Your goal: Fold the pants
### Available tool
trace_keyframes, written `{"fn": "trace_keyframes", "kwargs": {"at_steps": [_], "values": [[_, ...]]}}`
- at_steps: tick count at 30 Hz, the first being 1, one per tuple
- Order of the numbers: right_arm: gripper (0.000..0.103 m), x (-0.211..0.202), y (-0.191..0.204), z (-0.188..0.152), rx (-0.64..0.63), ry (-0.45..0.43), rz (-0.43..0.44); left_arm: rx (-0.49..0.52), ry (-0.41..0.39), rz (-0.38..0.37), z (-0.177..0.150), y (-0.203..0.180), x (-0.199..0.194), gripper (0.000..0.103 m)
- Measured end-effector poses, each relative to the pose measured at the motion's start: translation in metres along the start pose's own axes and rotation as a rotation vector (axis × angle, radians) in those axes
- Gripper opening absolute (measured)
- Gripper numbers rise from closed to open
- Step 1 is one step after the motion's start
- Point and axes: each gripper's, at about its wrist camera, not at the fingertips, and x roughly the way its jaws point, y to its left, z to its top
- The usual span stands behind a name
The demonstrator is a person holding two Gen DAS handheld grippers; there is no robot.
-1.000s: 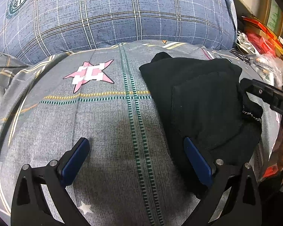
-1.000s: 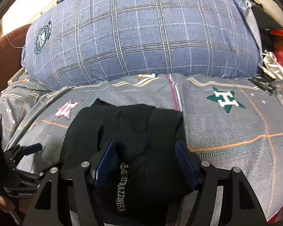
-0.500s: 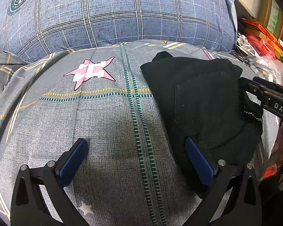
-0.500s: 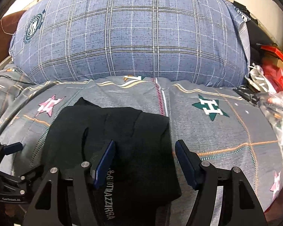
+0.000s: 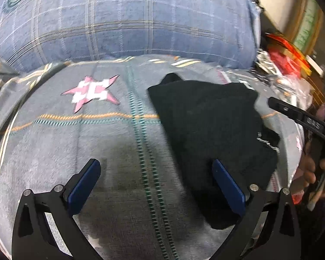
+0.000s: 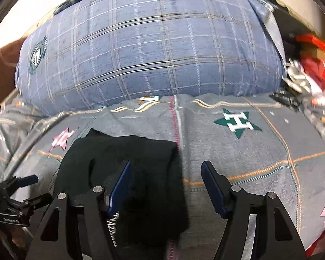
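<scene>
The right gripper [image 6: 165,186] stands wide and empty, its left pad over the black pants [image 6: 127,173], its right pad over the bedspread [image 6: 260,151]; the left gripper [image 5: 156,186] stands wide too, pants under its right pad only; the bundle looks folded, so press flat and square edges; beyond, a blue pillow [image 6: 151,43].

Bare grey bedspread [image 5: 54,151] left of folded black pants [image 5: 205,130]: open passage. Blue plaid pillow [image 6: 151,47] blocks far side; clutter [image 6: 309,69] crowds right edge.
</scene>
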Motion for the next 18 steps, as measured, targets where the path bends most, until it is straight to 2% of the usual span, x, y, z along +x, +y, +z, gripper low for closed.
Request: {"fn": "trace_keyframes", "kwargs": {"at_steps": [3,5,11,18], "values": [[0.069,0.004,-0.020,0.000,0.075,0.038,0.056,0.052,0.016,-0.035,-0.002,-0.009,0.004,0.103],[0.069,0.010,-0.029,-0.003,0.122,0.072,0.103,0.052,0.009,-0.046,-0.003,-0.010,0.005,0.103],[0.069,0.019,-0.030,-0.009,0.183,0.132,0.227,-0.077,0.070,-0.208,0.002,0.008,0.009,0.103],[0.069,0.013,-0.045,-0.014,0.225,0.228,0.352,-0.078,0.023,-0.176,0.006,0.014,0.004,0.103]]}}
